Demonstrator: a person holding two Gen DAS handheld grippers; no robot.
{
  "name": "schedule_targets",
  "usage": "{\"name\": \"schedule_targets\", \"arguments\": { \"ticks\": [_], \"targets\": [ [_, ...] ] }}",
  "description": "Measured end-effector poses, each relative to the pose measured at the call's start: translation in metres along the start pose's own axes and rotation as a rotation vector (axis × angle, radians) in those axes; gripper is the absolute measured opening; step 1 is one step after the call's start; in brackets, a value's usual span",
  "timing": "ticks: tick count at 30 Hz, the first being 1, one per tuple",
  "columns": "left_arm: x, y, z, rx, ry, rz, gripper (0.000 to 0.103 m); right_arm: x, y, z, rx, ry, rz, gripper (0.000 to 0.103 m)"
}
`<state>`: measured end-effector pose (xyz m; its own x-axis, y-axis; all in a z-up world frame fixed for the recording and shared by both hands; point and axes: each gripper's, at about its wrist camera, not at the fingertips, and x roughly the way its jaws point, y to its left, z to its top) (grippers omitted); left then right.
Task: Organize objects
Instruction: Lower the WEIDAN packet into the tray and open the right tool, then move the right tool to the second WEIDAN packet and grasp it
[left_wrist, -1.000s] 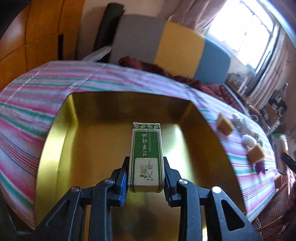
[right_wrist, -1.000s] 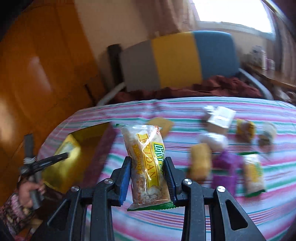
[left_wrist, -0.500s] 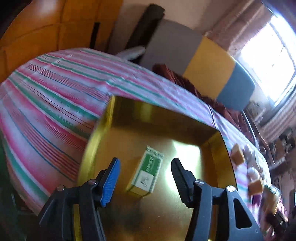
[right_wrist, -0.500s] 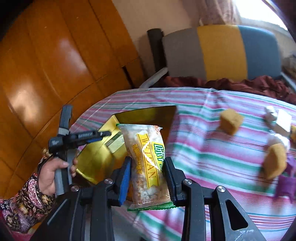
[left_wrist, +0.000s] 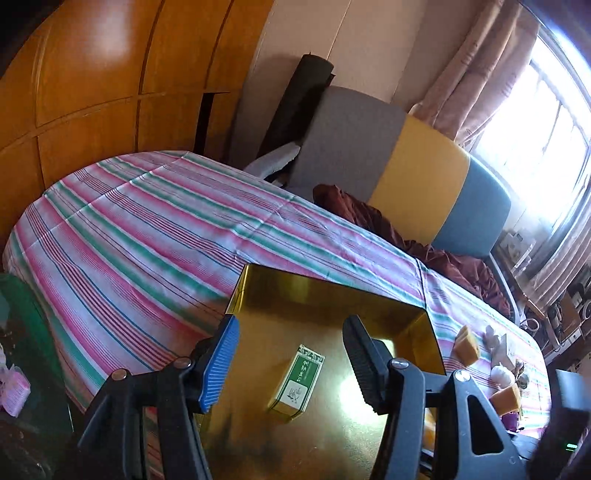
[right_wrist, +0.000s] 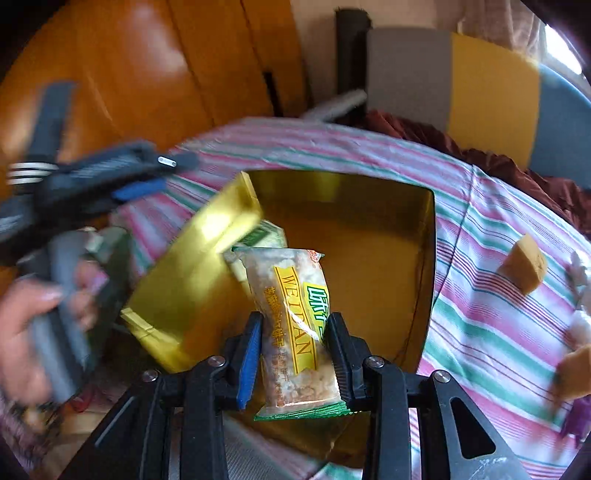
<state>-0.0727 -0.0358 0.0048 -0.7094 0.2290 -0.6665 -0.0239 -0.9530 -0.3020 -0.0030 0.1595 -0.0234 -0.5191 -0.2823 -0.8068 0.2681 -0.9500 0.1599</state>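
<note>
A gold tray (left_wrist: 258, 291) sits on the striped tablecloth. A small green and white box (left_wrist: 297, 378) lies flat on the tray floor. My left gripper (left_wrist: 291, 363) is open and empty, raised above and behind the box. My right gripper (right_wrist: 293, 347) is shut on a yellow WEIDAN snack packet (right_wrist: 295, 325) and holds it over the gold tray (right_wrist: 388, 258). The green box (right_wrist: 264, 236) shows partly behind the packet. The left gripper (right_wrist: 92, 177), blurred and hand-held, is at the tray's left side in the right wrist view.
Several wrapped snacks lie on the cloth to the right of the tray, among them a tan block (right_wrist: 522, 264) and others (left_wrist: 467, 345). A grey, yellow and blue chair (left_wrist: 417, 173) stands behind the table. Wooden panelling is at the left.
My left gripper let go of the green box in the tray, opened wide and drew back and up. My right gripper carried the snack packet leftward to above the tray.
</note>
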Motion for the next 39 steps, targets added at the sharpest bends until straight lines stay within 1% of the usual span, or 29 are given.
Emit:
{"name": "schedule_targets", "arguments": {
  "ticks": [3,4,8,11,14,15,16,17,18,21,23,25,27,30,33,36,39],
  "targets": [
    [-0.007,0.004,0.005,-0.021,-0.01,-0.004,0.059,0.028,0.006,0.013,0.018,0.094,-0.06,0.036],
    [-0.01,0.005,0.008,-0.026,-0.018,-0.008,0.059,0.041,0.007,0.017,0.032,0.141,-0.07,0.036],
    [-0.024,0.009,0.017,-0.042,-0.061,-0.01,0.059,0.076,0.01,0.03,0.092,0.216,-0.067,0.036],
    [-0.031,0.015,0.021,-0.063,-0.084,-0.015,0.06,0.097,0.01,0.045,0.161,0.209,-0.051,0.037],
    [-0.03,0.021,0.022,-0.088,-0.08,-0.021,0.06,0.105,0.005,0.062,0.237,0.13,-0.026,0.038],
    [-0.028,0.022,0.022,-0.092,-0.072,-0.021,0.06,0.107,0.001,0.067,0.26,0.112,-0.015,0.04],
    [-0.026,0.023,0.022,-0.096,-0.063,-0.024,0.06,0.107,-0.001,0.071,0.278,0.1,-0.013,0.052],
    [-0.025,0.023,0.022,-0.099,-0.06,-0.025,0.06,0.105,-0.005,0.073,0.298,0.09,-0.013,0.063],
    [-0.024,0.023,0.021,-0.101,-0.06,-0.024,0.06,0.104,-0.007,0.075,0.314,0.081,-0.007,0.065],
    [-0.021,0.021,0.018,-0.093,-0.049,-0.027,0.06,0.09,-0.01,0.076,0.317,0.04,0.017,0.065],
    [-0.018,0.017,0.014,-0.086,-0.041,-0.029,0.06,0.072,-0.011,0.074,0.293,-0.004,0.024,0.065],
    [-0.015,0.011,0.01,-0.079,-0.023,-0.036,0.06,0.055,-0.006,0.072,0.258,-0.043,0.001,0.065],
    [-0.011,0.004,0.005,-0.069,-0.009,-0.044,0.06,0.035,-0.005,0.069,0.225,-0.086,-0.005,0.065],
    [-0.005,-0.009,-0.003,-0.034,0.013,-0.057,0.06,0.01,-0.006,0.064,0.183,-0.135,-0.032,0.065],
    [0.001,-0.022,-0.012,0.006,0.043,-0.062,0.06,-0.007,-0.009,0.057,0.162,-0.148,-0.061,0.068],
    [0.006,-0.034,-0.023,0.04,0.071,-0.07,0.06,-0.02,-0.017,0.047,0.159,-0.15,-0.077,0.069],
    [0.009,-0.049,-0.034,0.081,0.097,-0.095,0.063,-0.033,-0.027,0.035,0.147,-0.157,-0.103,0.07]
  ]
}}
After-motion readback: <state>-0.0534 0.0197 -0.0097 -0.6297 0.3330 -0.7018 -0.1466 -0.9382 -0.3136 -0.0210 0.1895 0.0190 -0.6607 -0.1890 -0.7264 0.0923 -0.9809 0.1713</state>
